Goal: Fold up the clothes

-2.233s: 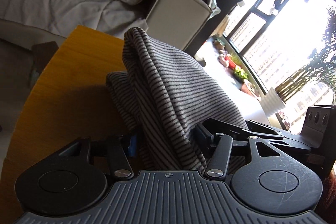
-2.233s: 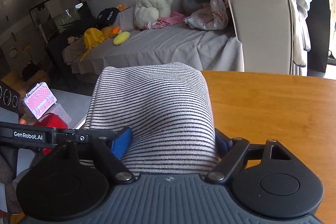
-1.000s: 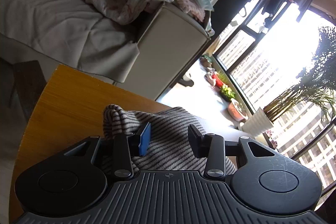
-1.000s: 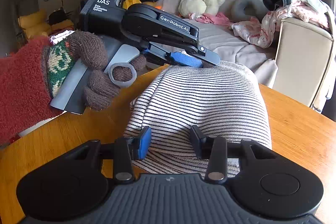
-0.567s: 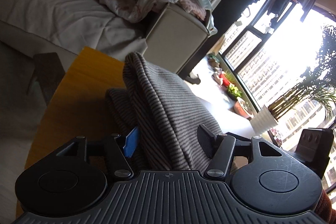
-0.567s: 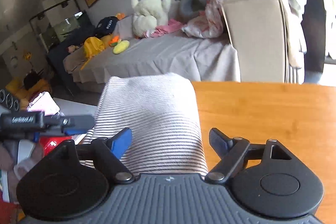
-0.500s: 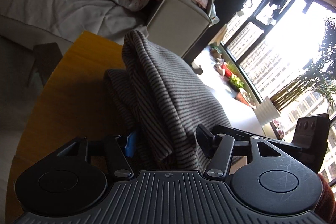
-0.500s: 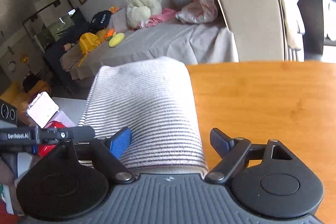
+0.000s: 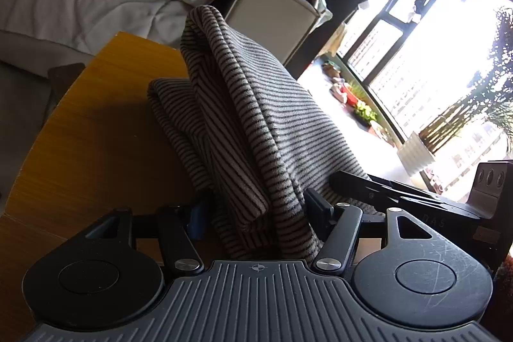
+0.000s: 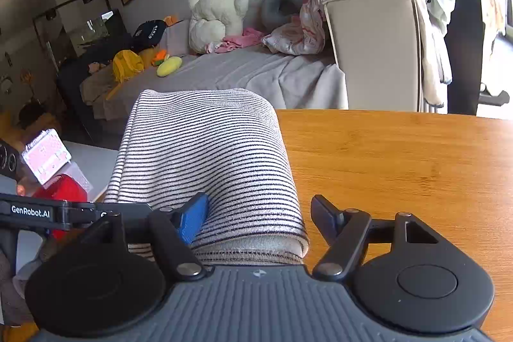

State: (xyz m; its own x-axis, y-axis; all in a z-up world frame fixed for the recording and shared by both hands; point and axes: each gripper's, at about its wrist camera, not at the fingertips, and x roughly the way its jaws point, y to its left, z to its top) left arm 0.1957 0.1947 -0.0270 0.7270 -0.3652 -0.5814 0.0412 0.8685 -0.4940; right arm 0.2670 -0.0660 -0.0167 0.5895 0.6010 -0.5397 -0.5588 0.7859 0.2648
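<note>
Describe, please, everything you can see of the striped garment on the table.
The striped garment is a soft knit, pale with thin dark stripes, folded into a thick bundle of several layers. It lies on the wooden table near its edge, a hemmed end facing the camera. It sits between the open fingers of both the right tongs and the left tongs.

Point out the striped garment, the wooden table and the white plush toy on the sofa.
striped garment [image 10: 208, 156], right wrist view: top of the folded bundle.
wooden table [image 10: 400, 162], right wrist view: bare top right of the garment.
white plush toy [image 10: 218, 12], right wrist view: its body.
</note>
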